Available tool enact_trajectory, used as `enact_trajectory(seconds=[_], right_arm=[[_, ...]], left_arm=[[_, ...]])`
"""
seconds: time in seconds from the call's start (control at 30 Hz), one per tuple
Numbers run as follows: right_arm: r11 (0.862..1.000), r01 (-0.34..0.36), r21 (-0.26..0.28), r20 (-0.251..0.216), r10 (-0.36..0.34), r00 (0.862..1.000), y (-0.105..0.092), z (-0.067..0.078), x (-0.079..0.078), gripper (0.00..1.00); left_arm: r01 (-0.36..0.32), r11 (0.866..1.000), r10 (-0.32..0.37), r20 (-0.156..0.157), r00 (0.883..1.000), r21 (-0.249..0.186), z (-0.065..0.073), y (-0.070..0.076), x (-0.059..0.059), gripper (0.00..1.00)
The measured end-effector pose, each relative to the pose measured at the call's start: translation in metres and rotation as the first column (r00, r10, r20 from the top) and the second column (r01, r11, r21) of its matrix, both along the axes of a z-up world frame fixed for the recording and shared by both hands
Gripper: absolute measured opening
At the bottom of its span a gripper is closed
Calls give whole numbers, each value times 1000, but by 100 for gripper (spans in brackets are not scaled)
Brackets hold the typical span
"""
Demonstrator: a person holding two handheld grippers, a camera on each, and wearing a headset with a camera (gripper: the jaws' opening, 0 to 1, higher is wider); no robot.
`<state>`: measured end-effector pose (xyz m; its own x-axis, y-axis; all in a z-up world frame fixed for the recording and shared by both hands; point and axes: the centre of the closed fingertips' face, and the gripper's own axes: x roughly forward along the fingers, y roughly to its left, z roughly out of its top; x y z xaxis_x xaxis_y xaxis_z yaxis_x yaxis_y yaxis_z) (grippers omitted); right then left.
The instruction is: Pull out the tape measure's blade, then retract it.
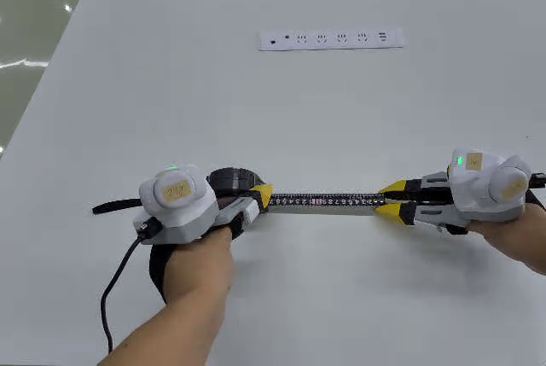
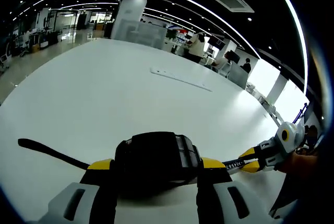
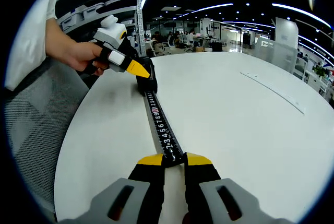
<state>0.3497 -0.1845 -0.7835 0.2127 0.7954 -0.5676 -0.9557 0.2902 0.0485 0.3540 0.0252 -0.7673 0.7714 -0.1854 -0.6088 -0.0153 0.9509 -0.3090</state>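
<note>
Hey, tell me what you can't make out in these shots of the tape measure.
- Tip of the blade: hidden between the right gripper jaws, head and right gripper views.
- Sides of the case: covered by the left gripper jaws, left gripper view; mostly under that gripper in head view.
- Numbers on the blade: too small to read, head view.
- Markings on the power strip: too small, head view.

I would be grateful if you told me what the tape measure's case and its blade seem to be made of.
The case looks like black moulded plastic, perhaps rubber-coated: it is matt, with moulded seams. The blade seems to be thin coated metal: a dark strip with printed white numerals, straight along its drawn-out length. Steel is likely but unconfirmed.
</note>
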Motion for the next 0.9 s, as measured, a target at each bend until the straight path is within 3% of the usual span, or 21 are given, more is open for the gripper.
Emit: enact_trajectory(seconds=[0.67, 0.9], right_arm=[[1000, -14, 10, -21, 14, 1000, 13, -3, -1, 9], [999, -30, 29, -24, 31, 999, 27, -3, -2, 9]], left_arm=[[-2, 1000, 2, -5, 1000, 8, -1, 1, 2, 59], [4, 1000, -3, -11, 1000, 24, -1, 0, 2, 59]])
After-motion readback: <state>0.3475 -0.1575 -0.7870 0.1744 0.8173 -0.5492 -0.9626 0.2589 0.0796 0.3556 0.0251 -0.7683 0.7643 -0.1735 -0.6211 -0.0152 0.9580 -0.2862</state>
